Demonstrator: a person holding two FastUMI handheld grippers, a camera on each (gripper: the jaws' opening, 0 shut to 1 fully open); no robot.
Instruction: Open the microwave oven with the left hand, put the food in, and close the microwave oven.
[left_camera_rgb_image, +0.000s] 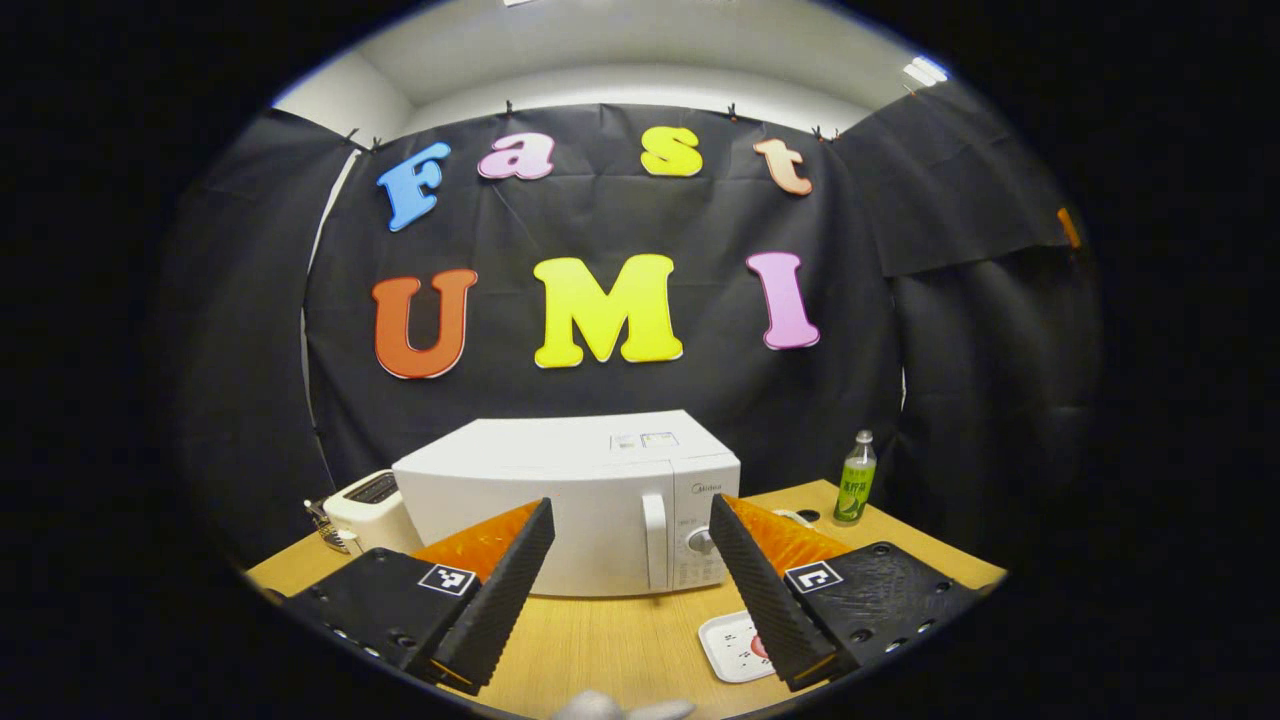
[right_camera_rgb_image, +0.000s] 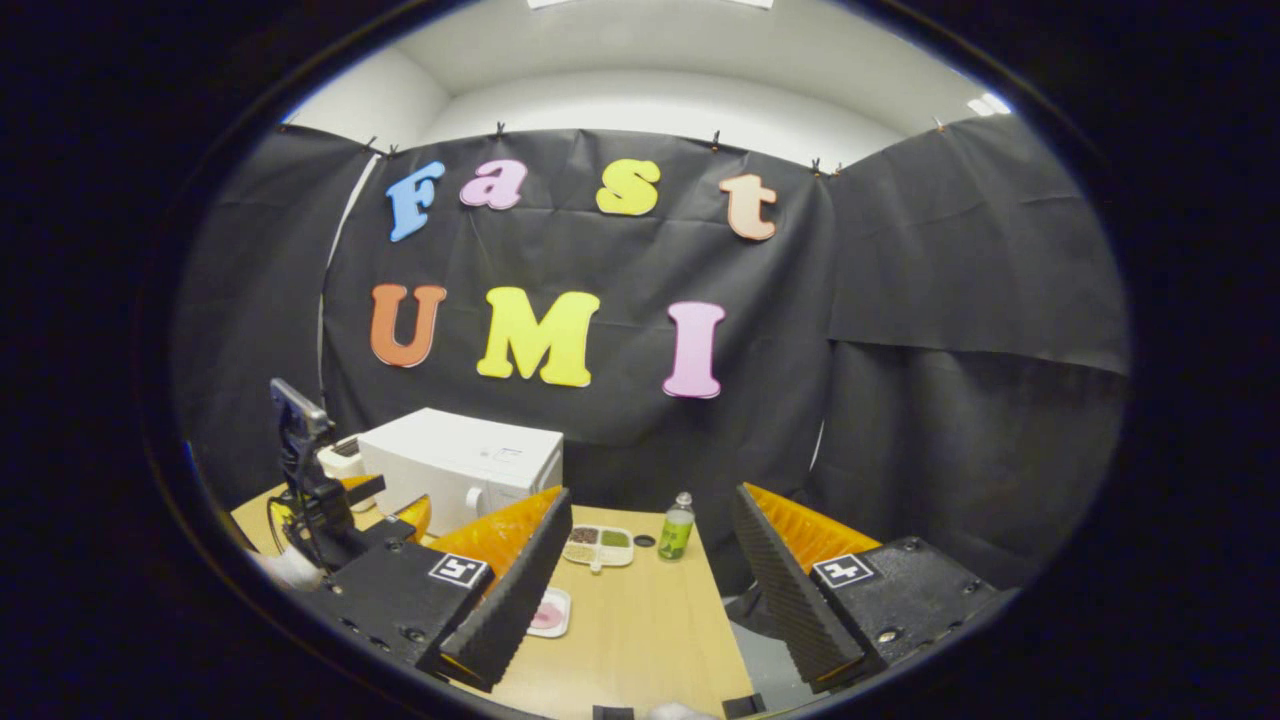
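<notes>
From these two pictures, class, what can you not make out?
- White microwave oven: interior hidden by its shut door, left gripper view.
- Small white plate: partly covered by the left gripper, food unclear.
- Divided white tray: contents too small, right gripper view.

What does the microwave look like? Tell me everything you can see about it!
The microwave is a white box that looks like smooth painted metal or plastic. Its door is shut. A white upright handle runs down the door's right edge, and beside it is a control panel with a round knob. A small sticker sits on its flat top. It stands upright on the wooden table, against the black cloth wall, with a white toaster close at its left side. Nothing grips it.
</notes>
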